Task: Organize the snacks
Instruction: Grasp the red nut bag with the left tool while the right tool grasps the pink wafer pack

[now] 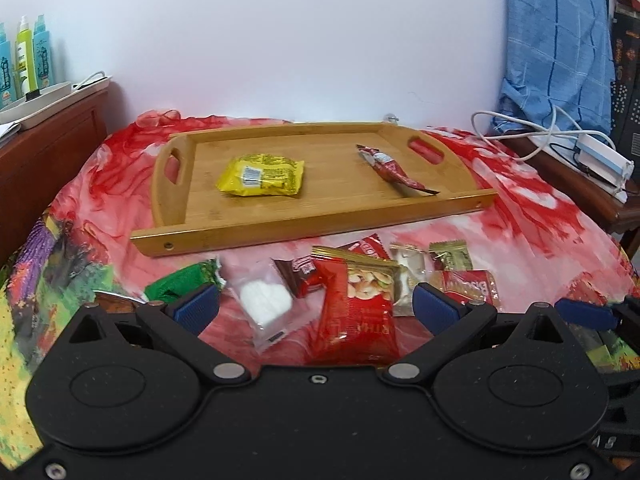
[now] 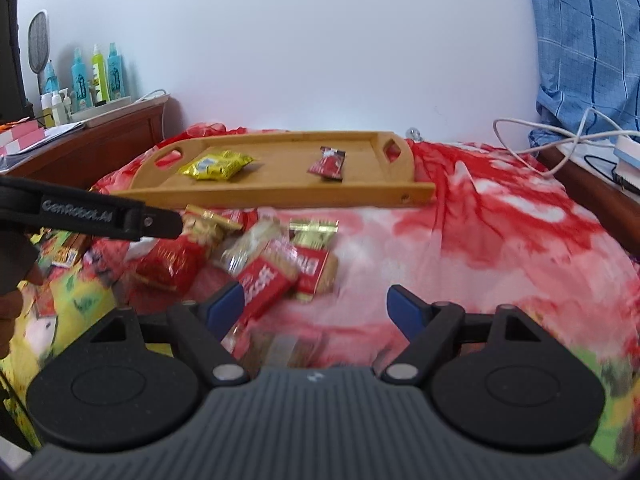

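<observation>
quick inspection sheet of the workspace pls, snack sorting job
surface: red and white cloth over a patterned cover, wrinkled
tray: wooden tray at the back, holding a yellow pack and a red sachet, apart from each other
loose snacks: pile in front of the tray, among them a red nut bag, a clear pack, a green pack and biscuit packs
clutter: nothing seen on the cloth besides snacks
left gripper: open, over the pile, holding nothing
right gripper: open, holding nothing
cables: white cable on the side table at right
surroundings: white wall, bottles on a cabinet at left, blue checked fabric at right
</observation>
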